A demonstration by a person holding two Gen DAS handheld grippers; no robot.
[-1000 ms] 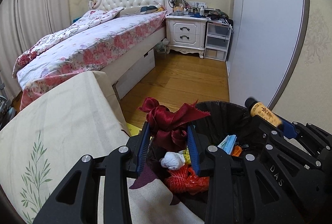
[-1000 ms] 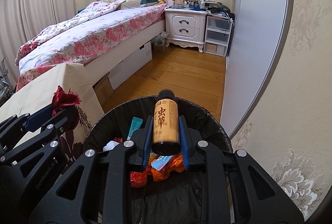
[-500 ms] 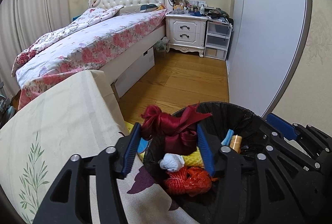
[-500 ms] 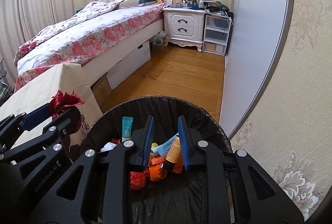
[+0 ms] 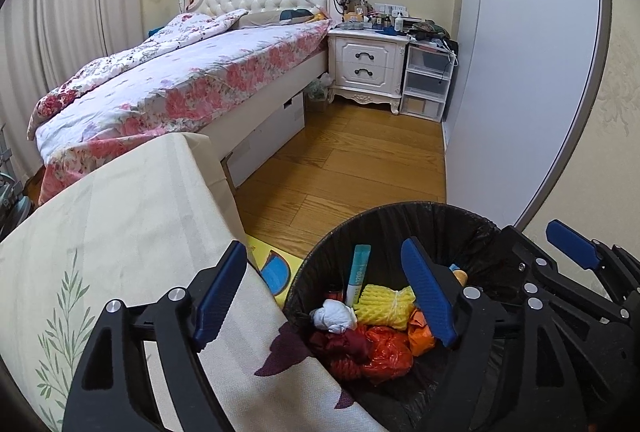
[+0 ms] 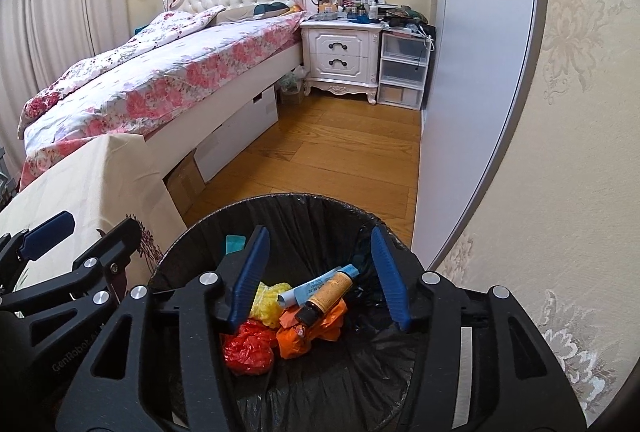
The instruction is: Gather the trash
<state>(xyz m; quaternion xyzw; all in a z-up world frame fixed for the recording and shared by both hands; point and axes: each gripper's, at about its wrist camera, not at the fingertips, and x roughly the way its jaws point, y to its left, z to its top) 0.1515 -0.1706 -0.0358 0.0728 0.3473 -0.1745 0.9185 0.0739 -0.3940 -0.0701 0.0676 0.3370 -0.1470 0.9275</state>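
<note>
A black-lined trash bin (image 5: 400,216) (image 6: 304,203) stands on the floor below both grippers. My left gripper (image 5: 324,296) is open wide and empty over the bin's left rim. The dark red ribbon (image 5: 340,346) lies in the bin beside a white wad (image 5: 334,316), yellow netting (image 5: 384,306), a teal tube (image 5: 358,272) and red plastic (image 5: 384,352). My right gripper (image 6: 320,280) is open and empty above the bin. The amber bottle (image 6: 326,296) lies inside on orange wrapping (image 6: 308,332), next to a blue tube (image 6: 316,284).
A table with a cream leaf-print cloth (image 5: 120,232) (image 6: 92,183) stands left of the bin. A bed (image 5: 180,79) lies beyond it, with a white nightstand (image 5: 368,63) and plastic drawers (image 5: 426,87). A grey wardrobe (image 5: 520,71) and wall stand right. A yellow card (image 5: 276,268) lies on the wood floor.
My left gripper opened and the red ribbon dropped into the bin. My right gripper opened wider after the amber bottle fell into the bin.
</note>
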